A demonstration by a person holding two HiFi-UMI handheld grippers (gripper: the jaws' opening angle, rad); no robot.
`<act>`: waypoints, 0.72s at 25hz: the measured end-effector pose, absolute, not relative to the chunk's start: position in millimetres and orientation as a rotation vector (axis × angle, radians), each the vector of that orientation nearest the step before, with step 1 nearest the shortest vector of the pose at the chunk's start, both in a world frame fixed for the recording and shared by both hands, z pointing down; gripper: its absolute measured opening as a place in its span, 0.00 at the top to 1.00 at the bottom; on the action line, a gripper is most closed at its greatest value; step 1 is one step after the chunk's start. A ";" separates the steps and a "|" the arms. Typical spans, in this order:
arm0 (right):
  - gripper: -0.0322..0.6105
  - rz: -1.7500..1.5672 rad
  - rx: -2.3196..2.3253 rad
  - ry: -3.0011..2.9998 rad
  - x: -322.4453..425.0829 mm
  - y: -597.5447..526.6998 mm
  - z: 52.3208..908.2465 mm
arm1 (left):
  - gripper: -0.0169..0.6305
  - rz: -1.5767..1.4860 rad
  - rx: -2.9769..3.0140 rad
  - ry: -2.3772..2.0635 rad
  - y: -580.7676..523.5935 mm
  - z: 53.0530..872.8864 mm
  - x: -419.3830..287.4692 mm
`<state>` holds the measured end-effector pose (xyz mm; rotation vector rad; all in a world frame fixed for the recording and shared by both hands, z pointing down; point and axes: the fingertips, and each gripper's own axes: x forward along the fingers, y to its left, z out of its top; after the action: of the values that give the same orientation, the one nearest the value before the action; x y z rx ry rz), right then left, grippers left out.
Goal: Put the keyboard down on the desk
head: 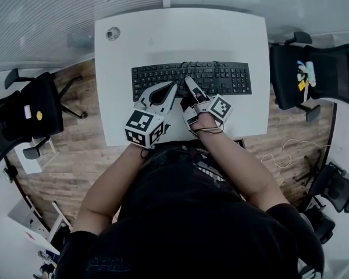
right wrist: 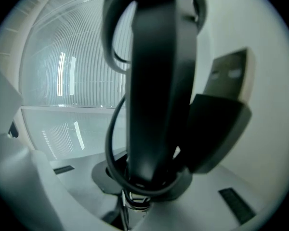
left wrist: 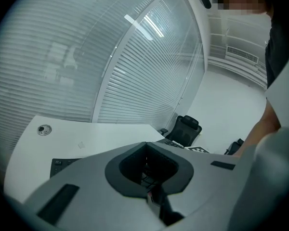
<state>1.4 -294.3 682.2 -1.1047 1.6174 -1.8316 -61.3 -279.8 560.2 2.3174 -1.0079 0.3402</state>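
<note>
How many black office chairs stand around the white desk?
3: a black office chair left of the white desk, a second right of it, a third lower right; more may be hidden.

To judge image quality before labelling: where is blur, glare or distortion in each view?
Head view: the white rectangular desk looks bowed; the flat black keyboard is sharp. Left gripper view: the grey left gripper, very near, looks soft; lights glare on the slatted glass wall. Right gripper view: the bundled black cable and its USB plug loom out of focus; corners are dark.
</note>
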 end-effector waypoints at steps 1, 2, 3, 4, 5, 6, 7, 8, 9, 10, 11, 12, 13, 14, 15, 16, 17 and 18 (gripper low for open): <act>0.80 -1.845 -1.110 1.604 0.7 -294.1 684.9 | 0.95 0.344 2.310 -1.006 -278.4 562.9 -61.0; 0.80 -1.856 -1.111 1.591 0.1 -294.6 686.9 | 0.95 0.347 2.304 -1.004 -277.3 565.6 -60.4; 0.80 -1.863 -1.105 1.579 -0.7 -295.7 687.9 | 0.95 0.351 2.298 -1.001 -276.5 568.1 -59.8; 0.80 -1.866 -1.092 1.565 -1.7 -297.1 687.9 | 0.95 0.355 2.294 -0.998 -275.8 570.6 -59.3; 0.80 -1.867 -1.076 1.550 -2.7 -298.1 687.5 | 0.95 0.361 2.289 -0.997 -275.1 572.9 -58.9; 0.80 -1.868 -1.066 1.538 -3.0 -298.5 687.7 | 0.95 0.365 2.284 -0.998 -274.4 574.8 -58.7; 0.80 -1.871 -1.063 1.530 -2.5 -298.2 688.7 | 0.95 0.368 2.280 -0.999 -273.8 576.5 -58.6; 0.80 -1.875 -1.066 1.525 -1.9 -297.6 690.2 | 0.95 0.370 2.276 -1.001 -273.2 577.8 -58.5; 0.80 -1.881 -1.071 1.520 -1.5 -297.0 691.7 | 0.95 0.371 2.273 -1.002 -272.6 579.0 -58.4; 0.80 -1.886 -1.077 1.514 -1.2 -296.4 693.5 | 0.95 0.373 2.270 -1.002 -271.7 580.2 -58.2; 0.80 -1.889 -1.083 1.510 -0.8 -296.0 695.7 | 0.95 0.376 2.267 -1.001 -270.9 581.4 -58.0; 0.80 -1.891 -1.089 1.509 -0.2 -295.7 698.2 | 0.95 0.378 2.265 -1.000 -269.9 582.6 -57.6; 0.80 -1.894 -1.098 1.508 0.2 -295.5 700.5 | 0.95 0.381 2.262 -0.998 -268.9 584.0 -57.1; 0.80 -1.898 -1.108 1.505 0.5 -295.2 702.0 | 0.95 0.385 2.258 -0.997 -267.7 585.5 -56.5; 0.80 -1.903 -1.120 1.500 0.7 -294.7 703.2 | 0.95 0.390 2.256 -0.997 -266.4 587.1 -55.8; 0.80 -1.906 -1.132 1.497 1.2 -294.2 704.7 | 0.95 0.396 2.253 -0.997 -264.9 588.7 -55.3; 0.80 -1.908 -1.144 1.496 2.0 -293.7 706.6 | 0.95 0.403 2.251 -0.996 -263.3 590.1 -55.0; 0.80 -1.909 -1.156 1.494 3.1 -293.1 709.0 | 0.95 0.408 2.250 -0.994 -262.0 591.3 -54.7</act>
<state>3.1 -293.1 709.0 -1.1558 1.4939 -1.9089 -54.7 -262.0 591.3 2.2499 -0.9939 0.4083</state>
